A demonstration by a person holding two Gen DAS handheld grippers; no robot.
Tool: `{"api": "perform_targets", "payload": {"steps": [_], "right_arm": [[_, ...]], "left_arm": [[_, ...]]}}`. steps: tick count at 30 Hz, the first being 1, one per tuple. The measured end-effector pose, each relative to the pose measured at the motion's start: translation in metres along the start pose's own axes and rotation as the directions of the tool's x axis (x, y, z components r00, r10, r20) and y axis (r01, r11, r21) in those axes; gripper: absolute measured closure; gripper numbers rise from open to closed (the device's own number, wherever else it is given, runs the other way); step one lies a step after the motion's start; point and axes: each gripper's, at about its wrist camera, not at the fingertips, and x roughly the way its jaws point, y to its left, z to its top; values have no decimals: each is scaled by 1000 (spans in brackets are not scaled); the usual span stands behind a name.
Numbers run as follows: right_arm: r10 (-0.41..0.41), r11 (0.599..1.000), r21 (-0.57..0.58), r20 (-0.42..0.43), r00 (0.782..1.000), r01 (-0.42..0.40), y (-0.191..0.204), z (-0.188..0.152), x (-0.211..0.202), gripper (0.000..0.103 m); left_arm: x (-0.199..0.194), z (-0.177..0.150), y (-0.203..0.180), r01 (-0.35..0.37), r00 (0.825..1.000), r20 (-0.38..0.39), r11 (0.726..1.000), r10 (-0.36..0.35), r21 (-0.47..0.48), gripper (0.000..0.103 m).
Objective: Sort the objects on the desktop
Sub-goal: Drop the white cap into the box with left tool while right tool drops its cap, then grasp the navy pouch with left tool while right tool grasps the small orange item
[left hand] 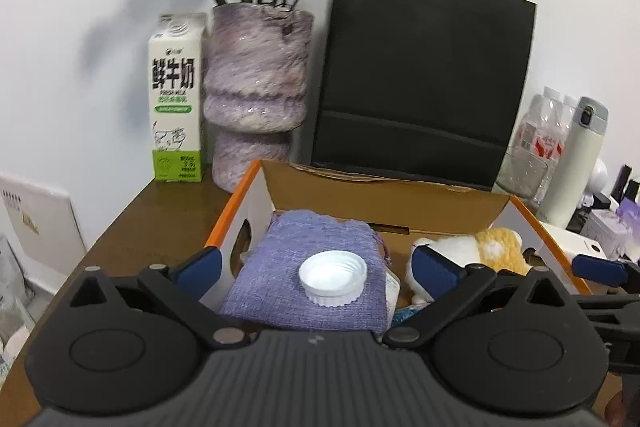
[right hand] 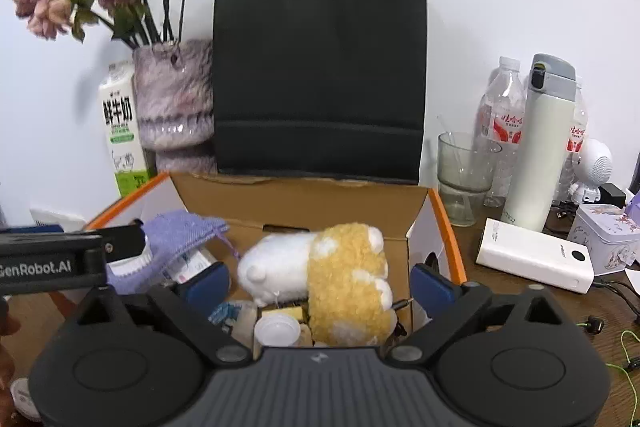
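An open cardboard box with orange edges (left hand: 384,195) (right hand: 304,199) sits on the brown desk. Inside lie a purple knitted pouch (left hand: 272,287) (right hand: 180,231), a white ribbed cap (left hand: 333,277) resting on the pouch, and a white-and-yellow plush toy (right hand: 320,275) (left hand: 472,247). My left gripper (left hand: 316,267) is open above the pouch and cap, holding nothing. My right gripper (right hand: 322,281) is open, its blue pads either side of the plush. The left gripper's finger (right hand: 72,251) shows at the left of the right wrist view.
Behind the box stand a black paper bag (right hand: 320,67), a marbled vase of dried roses (left hand: 256,87) and a milk carton (left hand: 176,99). To the right are a glass (right hand: 464,175), water bottles (right hand: 500,123), a white thermos (right hand: 540,147), a power bank (right hand: 532,255) and cables.
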Motion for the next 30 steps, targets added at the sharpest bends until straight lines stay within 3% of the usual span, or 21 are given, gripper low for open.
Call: {"api": "perform_targets", "payload": {"steps": [2,14,22,26,30], "right_arm": [[1,1000,5,3,1000,-1,-1,1,-2,0],[1,1000,6,38,999,-1,-11,-8,-39,0],[-38,999,-35,10,999,38,-26,-36,-68,0],[-46,998,-55,-42,998,43,-29,-55,-69,0],[-55,997,-64,-81,995,50,-31,-70,-67,0]], "left_arm": [[-1,1,1,-11,1000,-6,1000,11,-2,0],[-37,-13,-5,-2,1000,-12,1000,3,18,0],[-53,-48,-17,31,993,-113,998,-25,47,0],[-43,-74,-30,54,975,-218,997,-42,48,0],[-38,-91,-45,39,966,-259,995,-13,94,0]]}}
